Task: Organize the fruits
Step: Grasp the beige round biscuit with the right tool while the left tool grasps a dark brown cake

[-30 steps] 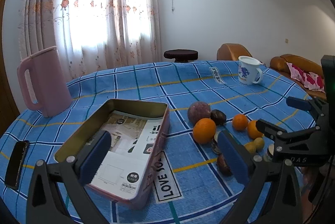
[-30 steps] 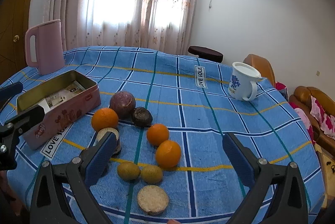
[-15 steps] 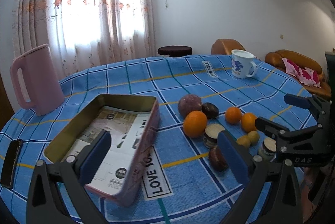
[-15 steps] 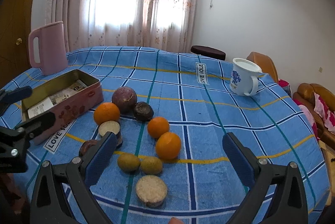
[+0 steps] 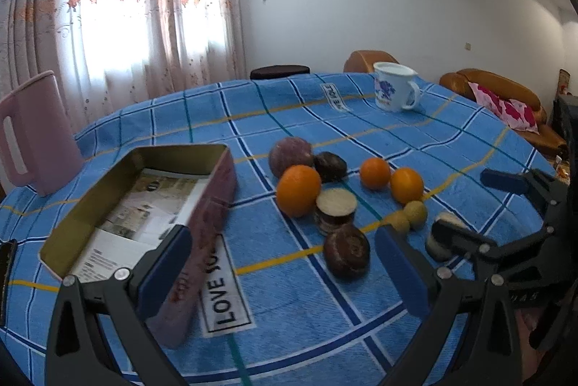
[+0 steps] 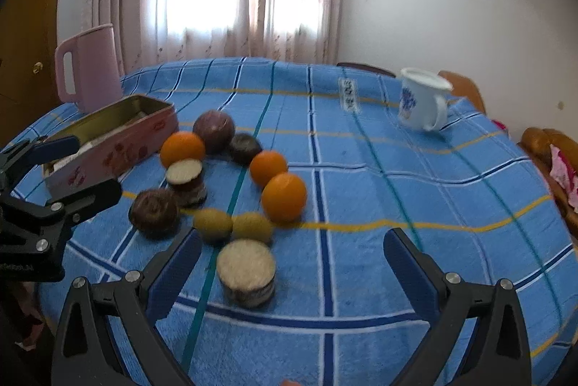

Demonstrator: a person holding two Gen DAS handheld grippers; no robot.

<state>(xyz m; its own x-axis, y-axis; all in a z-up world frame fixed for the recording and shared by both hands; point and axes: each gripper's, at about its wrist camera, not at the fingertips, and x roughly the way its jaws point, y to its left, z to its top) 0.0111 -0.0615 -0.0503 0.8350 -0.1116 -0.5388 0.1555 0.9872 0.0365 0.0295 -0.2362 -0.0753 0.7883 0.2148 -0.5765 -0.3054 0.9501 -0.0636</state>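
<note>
Several fruits lie in a cluster on the blue checked tablecloth (image 5: pixel 289 295): oranges (image 5: pixel 298 190) (image 6: pixel 283 196), a purple round fruit (image 5: pixel 290 155), dark brown fruits (image 5: pixel 346 255) (image 6: pixel 154 212), cut halves (image 6: pixel 246 272) (image 5: pixel 335 211) and two small yellow-green fruits (image 6: pixel 231 225). An open pink tin box (image 5: pixel 144 205) with paper inside lies left of them; it also shows in the right wrist view (image 6: pixel 115 140). My left gripper (image 5: pixel 281 274) is open and empty, just short of the dark fruit. My right gripper (image 6: pixel 292 272) is open and empty, near the cut half.
A pink jug (image 5: pixel 32 137) (image 6: pixel 88 64) stands at the far left by the curtain. A white mug (image 5: pixel 393 91) (image 6: pixel 422 100) stands at the far right. A dark phone-like object (image 5: pixel 5 263) lies at the left edge. Sofas stand beyond the table on the right.
Both grippers have moved forward and down toward the fruit cluster, which looks larger and closer. Both stay open and empty. The fruits have not moved.
</note>
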